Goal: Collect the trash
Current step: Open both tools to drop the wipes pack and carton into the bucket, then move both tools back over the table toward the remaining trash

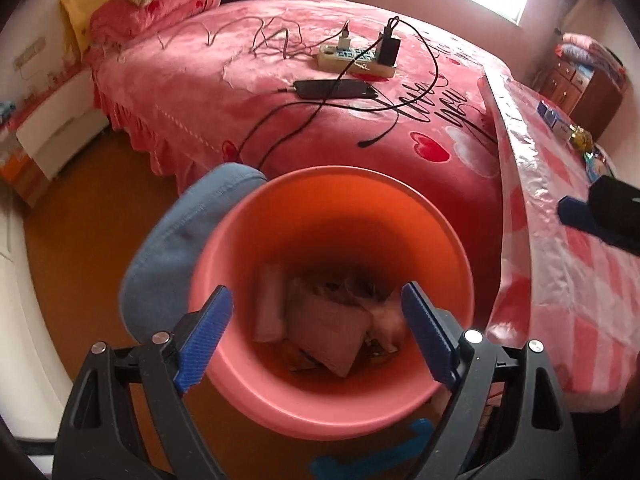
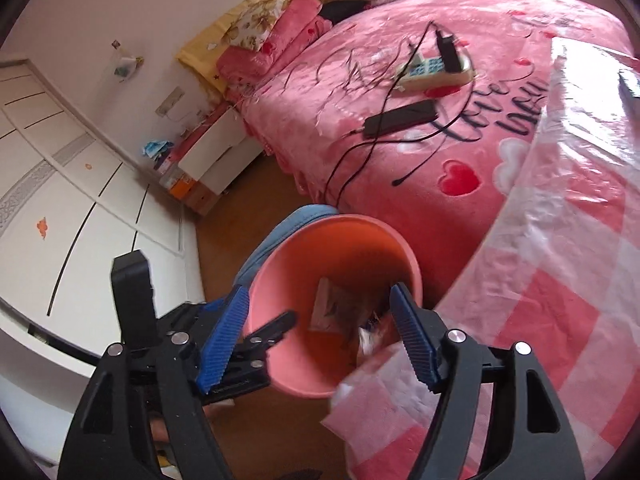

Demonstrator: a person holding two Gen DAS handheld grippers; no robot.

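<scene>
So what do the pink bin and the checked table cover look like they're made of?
The bin looks like moulded plastic: smooth, matte, one even pink, thin rim. The table cover looks like glossy plastic sheeting or oilcloth: bright glare and crinkly folds over the pink check.

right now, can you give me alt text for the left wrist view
The open left tool hangs over a pink trash bin that holds crumpled wrappers, with nothing between its blue fingers. Behind the bin, a pink bed carries a power strip, a phone and cables.
</scene>
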